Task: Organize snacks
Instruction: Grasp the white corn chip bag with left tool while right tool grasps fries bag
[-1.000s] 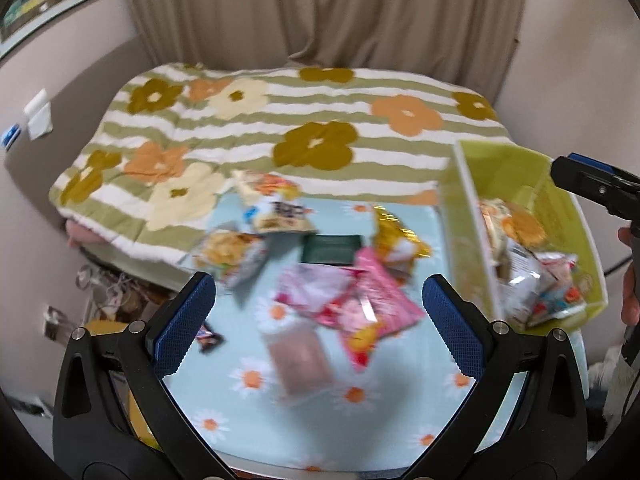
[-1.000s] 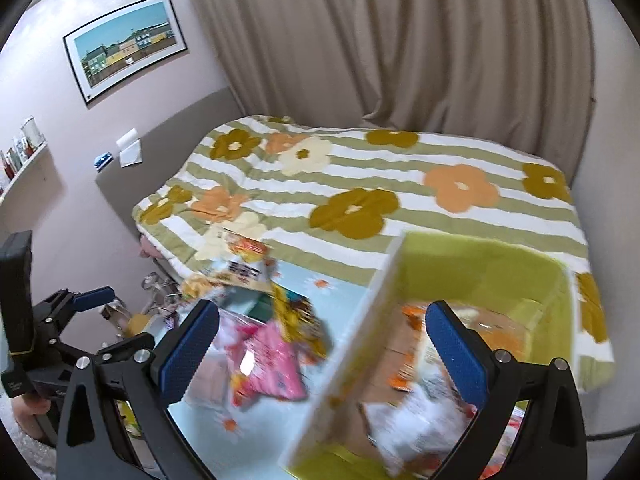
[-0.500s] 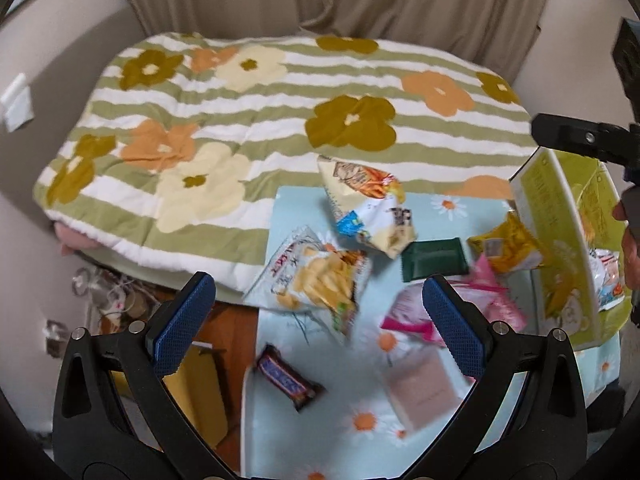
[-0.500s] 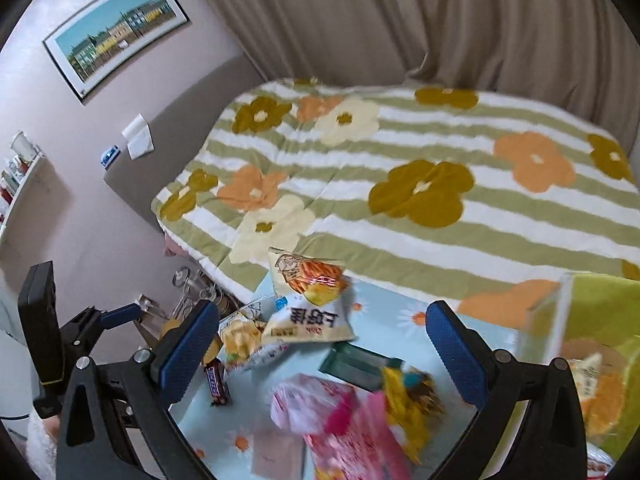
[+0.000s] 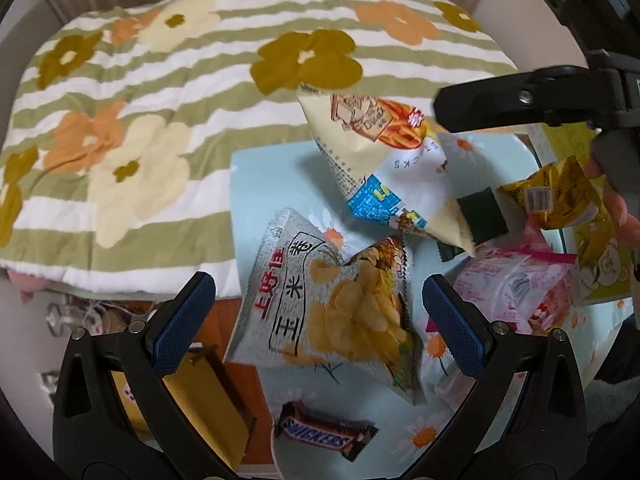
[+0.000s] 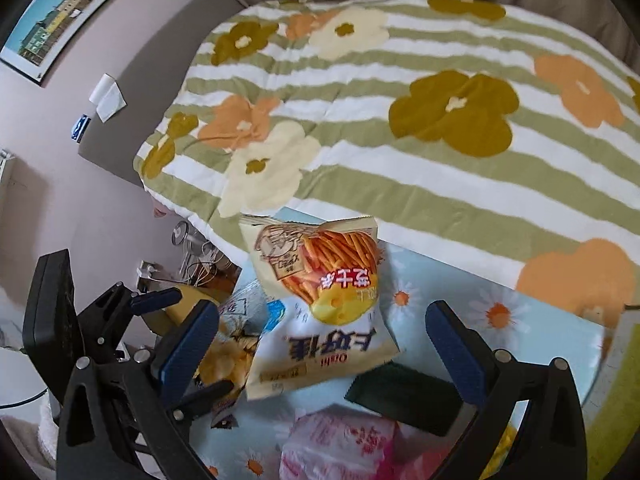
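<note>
**Ana:** What is on the table?

**Ben:** A pale blue daisy-print tablecloth (image 5: 248,184) carries a scatter of snacks. Nearest the left gripper (image 5: 320,316) lies a silver chip bag (image 5: 332,312), flat on the cloth and framed between the jaws, which are spread wide and touch nothing. Nearer still is a Snickers bar (image 5: 324,434).

**Ana:** And further back?

**Ben:** A cream bag of orange sticks (image 6: 320,300) lies at the far edge of the table, its lower corner overlapping a dark green packet (image 6: 404,396). To the right in the left view sit a yellow packet (image 5: 556,196) and a pink-and-clear packet (image 5: 516,292), just beside a green bin (image 5: 600,276) at the right edge.

**Ana:** Where is the right gripper?

**Ben:** The right gripper (image 6: 320,348) hangs above the cream bag with its jaws spread apart, holding nothing. In the left view, one of its black arms crosses the upper right, above the cream bag's far corner.

**Ana:** What surrounds the table?

**Ben:** Beyond it is a bed with a striped flower quilt (image 6: 400,120). A framed picture (image 6: 64,12) hangs on the left wall.
</note>
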